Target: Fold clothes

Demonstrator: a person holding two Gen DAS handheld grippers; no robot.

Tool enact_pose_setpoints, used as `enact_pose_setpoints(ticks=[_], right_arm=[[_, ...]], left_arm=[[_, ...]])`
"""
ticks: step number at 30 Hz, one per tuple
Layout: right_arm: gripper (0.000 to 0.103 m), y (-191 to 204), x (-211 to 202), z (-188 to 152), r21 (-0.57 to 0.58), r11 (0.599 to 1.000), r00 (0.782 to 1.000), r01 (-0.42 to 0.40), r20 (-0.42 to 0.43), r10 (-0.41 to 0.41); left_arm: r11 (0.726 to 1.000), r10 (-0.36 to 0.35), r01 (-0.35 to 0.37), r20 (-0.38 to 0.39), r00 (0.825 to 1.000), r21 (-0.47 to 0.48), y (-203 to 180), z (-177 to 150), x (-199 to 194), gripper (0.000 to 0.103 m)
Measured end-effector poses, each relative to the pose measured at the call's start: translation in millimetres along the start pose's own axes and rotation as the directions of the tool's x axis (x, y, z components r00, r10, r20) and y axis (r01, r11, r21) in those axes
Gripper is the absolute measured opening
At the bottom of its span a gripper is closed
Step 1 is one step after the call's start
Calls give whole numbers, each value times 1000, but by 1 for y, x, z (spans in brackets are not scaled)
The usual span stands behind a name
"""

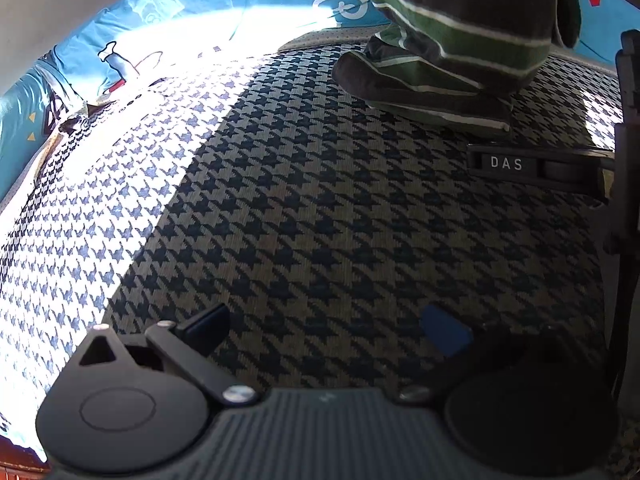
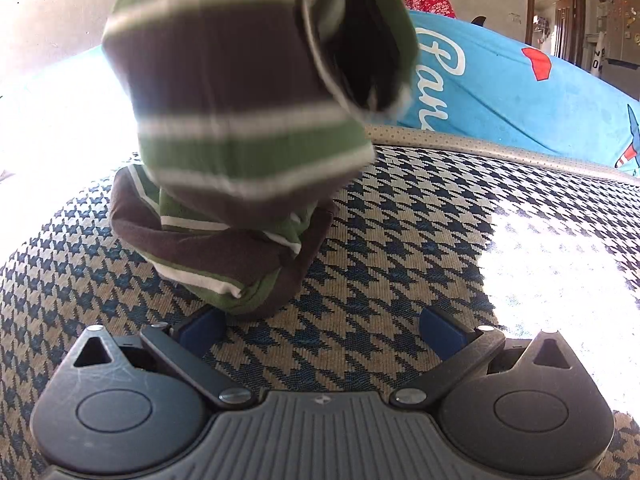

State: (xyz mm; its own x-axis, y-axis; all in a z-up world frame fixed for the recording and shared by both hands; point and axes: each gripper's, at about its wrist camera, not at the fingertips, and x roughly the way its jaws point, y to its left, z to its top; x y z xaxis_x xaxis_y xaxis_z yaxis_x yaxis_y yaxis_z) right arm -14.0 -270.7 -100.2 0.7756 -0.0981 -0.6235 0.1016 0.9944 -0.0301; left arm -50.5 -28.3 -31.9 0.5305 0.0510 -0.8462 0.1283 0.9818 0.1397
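Blown-out sun patches, perhaps motion-blurred garment

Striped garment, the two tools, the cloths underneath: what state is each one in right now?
Striped garment: bunched, part hanging in the air, lower end piled on the houndstooth cloth; what holds it up is out of view.
Left tool: open, empty.
Right tool: open, empty, close to the garment's lower end.
Houndstooth cloth: spread flat.
Blue printed sheet: spread behind.

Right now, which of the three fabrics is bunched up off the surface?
The green-and-brown striped garment. The houndstooth cover lies flat beneath it; the blue printed sheet lies behind. Both grippers, left and right, are open.
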Motion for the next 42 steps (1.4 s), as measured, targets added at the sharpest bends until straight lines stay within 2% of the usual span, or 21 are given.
enact_pose_setpoints(ticks=[14, 29, 36, 42], right_arm=[[103, 14, 3, 6, 1, 1000, 1000, 2, -1, -2], [103, 16, 3, 8, 1, 1000, 1000, 4, 0, -4], [103, 16, 3, 8, 0, 1000, 1000, 6, -1, -6], [103, 16, -4, 8, -36, 999, 999, -19, -47, 17]], left_arm=[[1000, 1, -1, 3, 1000, -9, 11, -5, 8, 103], [1000, 14, -14, 4, 1000, -13, -5, 7, 6, 103], [1000, 9, -9, 5, 1000, -12, 2, 7, 10, 103], [1000, 6, -6, 8, 1000, -16, 10, 8, 13, 103]])
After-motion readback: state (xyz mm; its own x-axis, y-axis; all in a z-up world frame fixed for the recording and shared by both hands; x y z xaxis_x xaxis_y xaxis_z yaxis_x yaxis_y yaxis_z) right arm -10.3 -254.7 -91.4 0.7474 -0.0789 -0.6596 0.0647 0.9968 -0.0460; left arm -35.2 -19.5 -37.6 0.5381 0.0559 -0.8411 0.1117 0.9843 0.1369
